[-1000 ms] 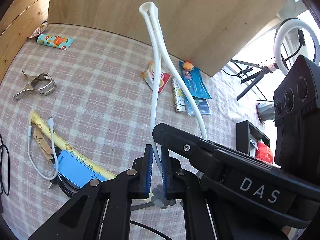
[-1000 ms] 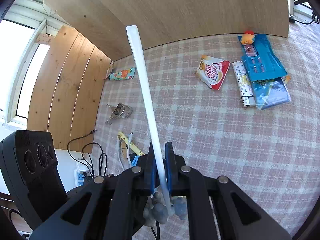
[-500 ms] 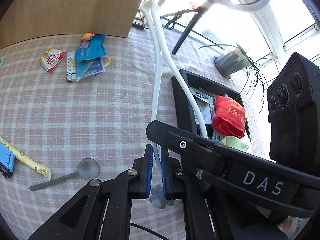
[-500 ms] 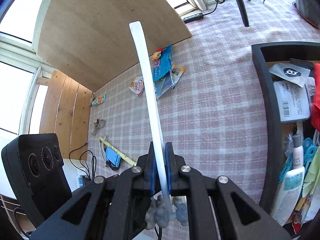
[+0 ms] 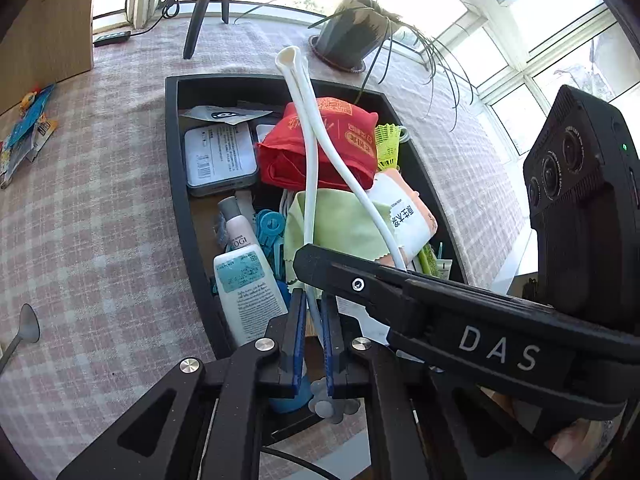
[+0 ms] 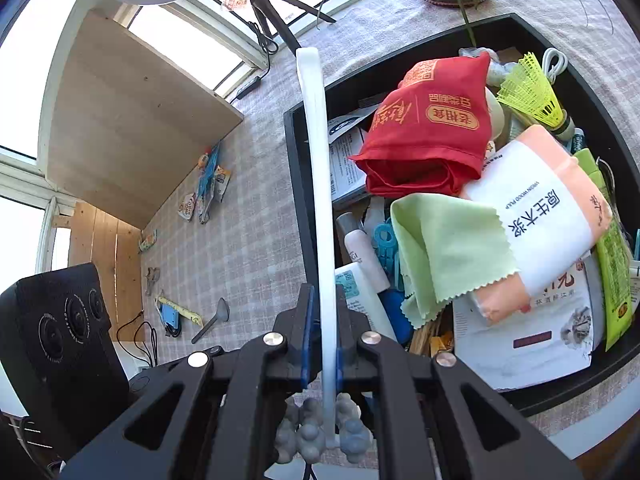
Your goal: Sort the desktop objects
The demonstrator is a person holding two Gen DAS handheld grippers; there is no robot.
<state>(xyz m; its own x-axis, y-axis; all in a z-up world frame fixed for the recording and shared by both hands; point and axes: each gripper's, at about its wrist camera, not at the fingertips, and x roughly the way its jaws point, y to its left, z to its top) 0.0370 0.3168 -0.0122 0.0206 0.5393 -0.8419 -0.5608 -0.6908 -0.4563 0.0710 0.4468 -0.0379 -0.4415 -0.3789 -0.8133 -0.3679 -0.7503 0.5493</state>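
Observation:
A long white plastic massager with two bowed arms and grey knobs at its handle end is clamped by both grippers. My left gripper is shut on one arm. My right gripper is shut on the other arm. The massager hangs over the left part of a black tray, also seen in the right wrist view. The tray is full: a red cloth bag, a green cloth, a tissue pack, a yellow shuttlecock, a white lotion bottle.
The checked tablecloth holds a grey spoon, snack packets, a metal clip and a blue item with cables. A potted plant and tripod legs stand beyond the tray. A wooden board stands at the left.
Both grippers have swung right with the massager, from over the cloth with the packets to above the black tray. The grip is unchanged.

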